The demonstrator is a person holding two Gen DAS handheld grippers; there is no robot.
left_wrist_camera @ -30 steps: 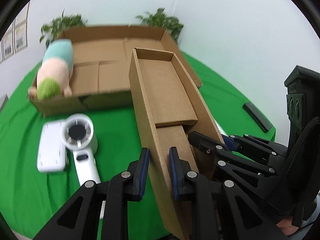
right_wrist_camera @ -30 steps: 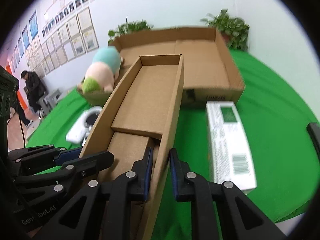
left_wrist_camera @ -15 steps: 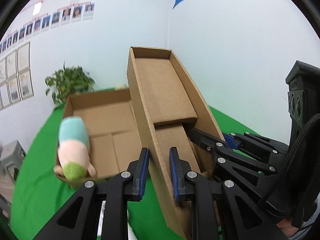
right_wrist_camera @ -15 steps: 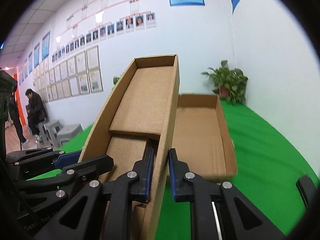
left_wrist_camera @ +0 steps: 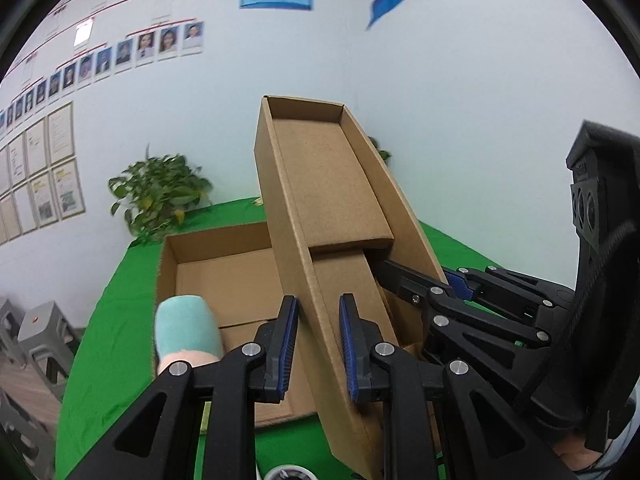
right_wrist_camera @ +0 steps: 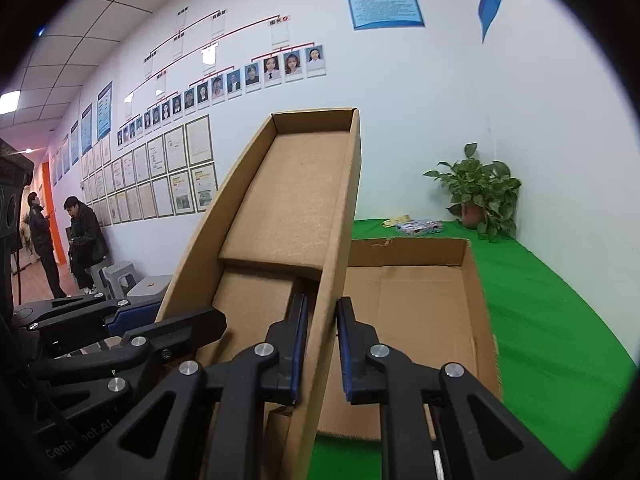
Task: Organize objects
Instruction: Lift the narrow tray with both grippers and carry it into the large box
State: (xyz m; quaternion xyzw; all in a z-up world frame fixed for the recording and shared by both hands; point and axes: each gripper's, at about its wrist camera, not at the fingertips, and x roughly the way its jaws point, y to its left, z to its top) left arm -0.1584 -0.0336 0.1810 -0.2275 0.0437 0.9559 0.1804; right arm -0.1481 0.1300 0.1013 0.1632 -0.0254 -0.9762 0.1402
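A long narrow cardboard box (left_wrist_camera: pixel 328 200) is held tilted up off the green table, open side toward me; it also shows in the right wrist view (right_wrist_camera: pixel 296 208). My left gripper (left_wrist_camera: pixel 316 344) is shut on its left wall. My right gripper (right_wrist_camera: pixel 322 344) is shut on its right wall. Behind and below it lies a large shallow cardboard tray (left_wrist_camera: pixel 224 276), also in the right wrist view (right_wrist_camera: pixel 424 300). A plush toy (left_wrist_camera: pixel 186 330) with a teal end leans on the tray's near left rim.
The green table (right_wrist_camera: pixel 552 320) runs back to a white wall with potted plants (left_wrist_camera: pixel 160 196) (right_wrist_camera: pixel 478 188). A small packet (right_wrist_camera: pixel 418 226) lies at the far edge. Two people (right_wrist_camera: pixel 84 236) and grey stools (left_wrist_camera: pixel 44 332) stand left.
Both grippers have raised the narrow box and tipped its far end upward. The view has swung up from the tabletop to the wall; the white items on the table have dropped out of sight.
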